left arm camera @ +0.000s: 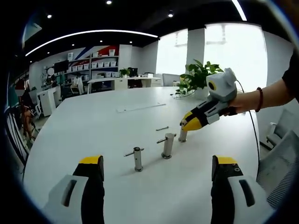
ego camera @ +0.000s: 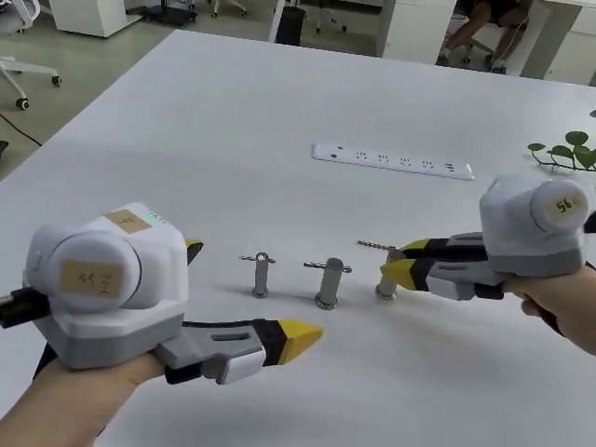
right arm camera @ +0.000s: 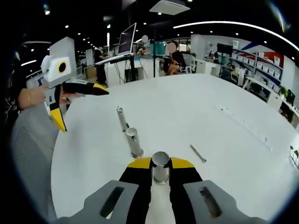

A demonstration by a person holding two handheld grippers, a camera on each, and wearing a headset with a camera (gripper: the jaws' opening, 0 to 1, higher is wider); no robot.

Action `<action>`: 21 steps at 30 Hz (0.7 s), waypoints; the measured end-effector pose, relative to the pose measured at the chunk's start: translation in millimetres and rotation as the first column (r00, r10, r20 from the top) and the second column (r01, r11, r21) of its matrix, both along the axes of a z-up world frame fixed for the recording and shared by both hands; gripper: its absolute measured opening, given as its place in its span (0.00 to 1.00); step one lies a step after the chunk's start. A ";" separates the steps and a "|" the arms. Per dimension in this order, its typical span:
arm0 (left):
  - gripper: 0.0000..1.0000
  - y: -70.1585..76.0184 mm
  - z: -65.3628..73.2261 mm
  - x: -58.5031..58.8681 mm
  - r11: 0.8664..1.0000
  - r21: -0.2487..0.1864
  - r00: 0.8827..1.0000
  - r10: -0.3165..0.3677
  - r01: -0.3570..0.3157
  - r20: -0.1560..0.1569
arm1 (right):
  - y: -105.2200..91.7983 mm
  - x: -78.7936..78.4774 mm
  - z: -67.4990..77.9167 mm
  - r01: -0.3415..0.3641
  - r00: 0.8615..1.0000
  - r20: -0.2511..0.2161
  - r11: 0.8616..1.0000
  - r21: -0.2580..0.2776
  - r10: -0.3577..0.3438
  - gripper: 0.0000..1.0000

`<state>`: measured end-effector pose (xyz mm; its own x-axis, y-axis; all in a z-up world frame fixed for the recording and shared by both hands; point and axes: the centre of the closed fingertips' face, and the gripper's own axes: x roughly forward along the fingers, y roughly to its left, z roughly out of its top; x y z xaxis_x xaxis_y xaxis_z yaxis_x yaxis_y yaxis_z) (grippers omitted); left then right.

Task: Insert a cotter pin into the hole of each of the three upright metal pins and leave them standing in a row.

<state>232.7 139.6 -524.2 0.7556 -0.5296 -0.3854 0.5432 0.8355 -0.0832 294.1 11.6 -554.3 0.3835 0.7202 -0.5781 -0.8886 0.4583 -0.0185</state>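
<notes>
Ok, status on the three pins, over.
Left tongs open, clear of row. Right tongs shut on third pin. Left pin, middle pin cottered. One cotter pin loose on table.

- Your left gripper (ego camera: 248, 291) has a white-and-grey body, black jaws with yellow tips, and tan stickers (ego camera: 90, 277).
- Your right gripper (ego camera: 401, 260) matches it, and its round sticker (ego camera: 563, 206) reads 56.
- You wear a dark bead bracelet (left arm camera: 259, 99) on your right wrist and a black sleeve (left arm camera: 292, 70).
</notes>
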 end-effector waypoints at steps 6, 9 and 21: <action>0.95 -1.3 -0.6 -0.2 1.000 0.008 1.000 -0.005 0.005 0.000 | -0.2 -14.6 -1.8 -0.006 1.000 -0.003 1.000 0.006 0.006 0.08; 0.96 -2.0 -0.1 -0.1 1.000 0.014 1.000 -0.007 0.007 0.004 | 3.2 -20.8 -2.3 -0.006 1.000 -0.010 1.000 0.022 0.006 0.08; 0.96 -0.1 -0.5 1.5 1.000 0.017 1.000 0.001 -0.001 0.006 | 24.4 -41.8 -12.3 -0.059 0.998 -0.023 0.998 0.022 0.059 0.08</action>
